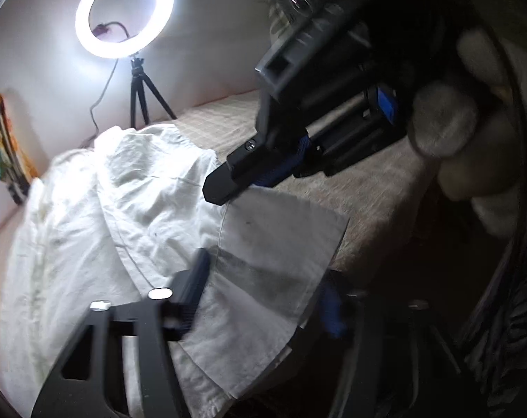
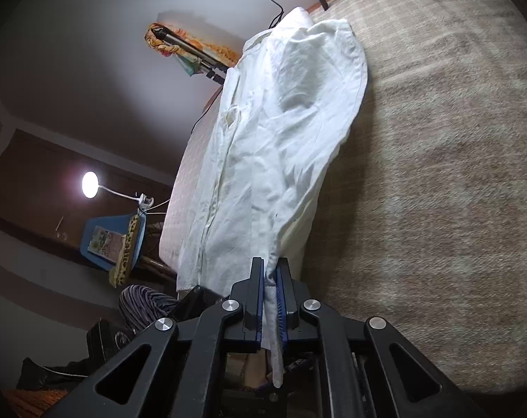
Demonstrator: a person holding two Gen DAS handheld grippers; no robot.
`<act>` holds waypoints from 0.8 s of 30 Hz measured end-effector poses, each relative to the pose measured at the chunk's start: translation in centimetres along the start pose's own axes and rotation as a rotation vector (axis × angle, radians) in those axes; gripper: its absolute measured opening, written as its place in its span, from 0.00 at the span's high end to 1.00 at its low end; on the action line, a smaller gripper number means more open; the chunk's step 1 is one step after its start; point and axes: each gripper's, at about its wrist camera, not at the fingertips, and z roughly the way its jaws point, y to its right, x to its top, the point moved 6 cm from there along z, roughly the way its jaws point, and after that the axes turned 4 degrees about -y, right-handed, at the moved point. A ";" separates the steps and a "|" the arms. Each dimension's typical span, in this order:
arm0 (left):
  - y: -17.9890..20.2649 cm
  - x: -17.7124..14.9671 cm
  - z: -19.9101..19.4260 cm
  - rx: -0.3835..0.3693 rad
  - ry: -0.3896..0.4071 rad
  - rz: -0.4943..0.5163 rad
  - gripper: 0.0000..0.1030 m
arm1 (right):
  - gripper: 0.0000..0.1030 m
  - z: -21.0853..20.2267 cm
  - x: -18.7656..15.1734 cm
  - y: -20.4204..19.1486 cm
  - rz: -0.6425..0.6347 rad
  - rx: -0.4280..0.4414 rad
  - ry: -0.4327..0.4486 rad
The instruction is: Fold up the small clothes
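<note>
I am clamping my right gripper (image 2: 271, 296) on the white shirt's (image 2: 281, 132) near hem while my left gripper (image 1: 260, 299) straddles that hem, grip unclear, ready to fold across the bed (image 2: 437, 174).
</note>
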 end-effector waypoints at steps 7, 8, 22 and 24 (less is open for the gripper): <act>-3.1 0.0 -0.4 -0.144 -0.001 -0.153 0.94 | 0.62 -1.5 1.4 0.3 -0.066 -0.087 0.022; -3.4 0.2 -0.6 -0.149 0.005 -0.169 0.94 | 0.58 -2.1 2.2 0.5 -0.081 -0.109 0.050; -4.9 0.7 -3.9 -0.175 0.084 -0.250 0.94 | 0.38 1.4 20.2 7.6 0.029 -0.175 0.223; -5.2 0.5 -4.0 -0.181 0.083 -0.267 0.94 | 0.44 2.5 21.9 8.2 0.053 -0.182 0.238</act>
